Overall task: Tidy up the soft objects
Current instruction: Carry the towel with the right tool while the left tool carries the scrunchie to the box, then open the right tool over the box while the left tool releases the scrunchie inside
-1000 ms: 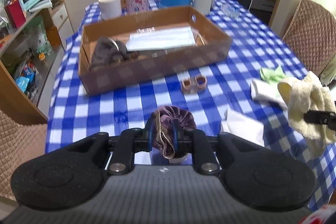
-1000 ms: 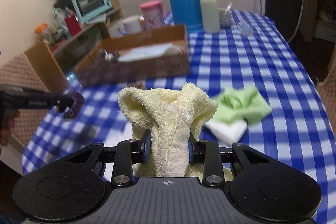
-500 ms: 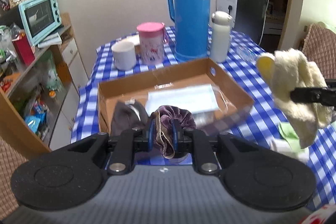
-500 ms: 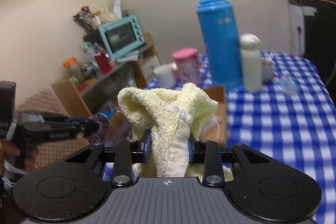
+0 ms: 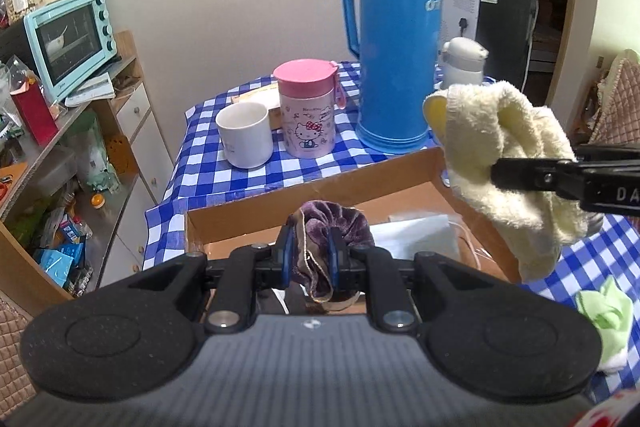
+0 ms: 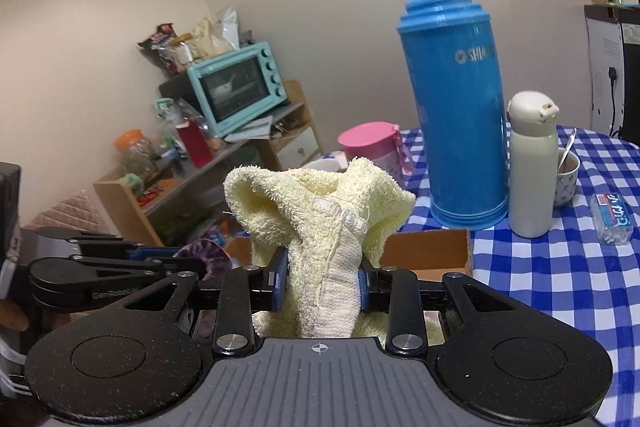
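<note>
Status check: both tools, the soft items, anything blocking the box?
Left tool shut on purple scrunchie. Right tool shut on yellow towel. Both over cardboard box. Nothing blocking.

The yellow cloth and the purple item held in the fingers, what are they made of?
Yellow cloth: looks like cotton terry; looped, fluffy pile, matte. Purple item: probably velvet, a gathered scrunchie; soft sheen on the crinkled folds.

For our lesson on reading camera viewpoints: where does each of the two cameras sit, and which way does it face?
Left wrist: on the left gripper, looking along its jaws, shut on a purple scrunchie, toward the cardboard box; the right gripper enters from the right.
Right wrist: on the right gripper, jaws clamping a yellow towel, facing the blue thermos; the left gripper shows at left.
Shared: box, thermos, towel, scrunchie.
</note>
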Motion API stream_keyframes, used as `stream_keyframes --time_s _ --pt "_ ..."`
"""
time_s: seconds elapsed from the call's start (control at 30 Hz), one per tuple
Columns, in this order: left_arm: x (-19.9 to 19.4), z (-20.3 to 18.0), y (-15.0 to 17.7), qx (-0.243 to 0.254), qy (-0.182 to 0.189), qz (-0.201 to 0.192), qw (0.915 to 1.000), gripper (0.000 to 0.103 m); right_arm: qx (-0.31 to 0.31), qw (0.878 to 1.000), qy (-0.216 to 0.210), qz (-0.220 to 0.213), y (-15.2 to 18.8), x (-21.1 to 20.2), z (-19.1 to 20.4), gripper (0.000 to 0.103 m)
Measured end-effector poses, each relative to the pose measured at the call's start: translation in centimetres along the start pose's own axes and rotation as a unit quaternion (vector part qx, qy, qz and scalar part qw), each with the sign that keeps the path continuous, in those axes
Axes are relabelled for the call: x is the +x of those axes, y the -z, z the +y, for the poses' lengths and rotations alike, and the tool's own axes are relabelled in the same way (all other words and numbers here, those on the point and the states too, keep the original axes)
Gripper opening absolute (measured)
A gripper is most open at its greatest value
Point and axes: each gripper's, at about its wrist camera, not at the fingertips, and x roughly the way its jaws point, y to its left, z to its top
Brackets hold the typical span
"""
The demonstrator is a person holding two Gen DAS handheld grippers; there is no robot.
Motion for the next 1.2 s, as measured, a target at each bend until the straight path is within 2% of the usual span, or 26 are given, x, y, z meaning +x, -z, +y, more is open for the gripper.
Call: stream_keyframes --time_s 0.23,0.37,0.47,0.5,0.57,0.7,0.93,1.2 --pt "3.9 0.5 0.2 -0.009 -0.002 0.024 0.9997 0.016 0.009 0.999 0.027 0.020 1.5 4.6 -2.5 0.034" --pt "5.9 0.4 0.8 -0.015 0.001 0.039 0.9991 0.016 0.009 0.998 0.056 0.041 2.8 6.6 -3.6 0.038" --pt "7.4 0.1 1.3 -0.023 0.014 0.054 0.9982 0.019 0.017 0.995 0.077 0.059 3.8 7.9 -4.4 0.056" --pt "7.8 0.0 1.4 -0.027 0.020 0.060 0.9976 0.023 0.017 0.994 0.083 0.066 4.0 8.3 -4.6 0.061" --pt "8.4 -0.3 1.7 -0.028 0.028 0.069 0.9969 0.026 0.009 0.992 0.100 0.076 4.3 8.6 -4.5 0.065" --pt "8.5 -0.7 2.2 -0.022 0.031 0.069 0.9969 0.038 -0.012 0.991 0.104 0.078 4.5 8.1 -4.1 0.068" --pt "7.2 0.0 2.4 -0.031 0.038 0.066 0.9966 0.038 -0.014 0.993 0.102 0.059 4.4 5.8 -3.4 0.068" --pt "4.8 0.8 2.9 -0.052 0.034 0.073 0.9954 0.040 0.007 0.991 0.105 0.080 4.8 4.0 -2.7 0.068"
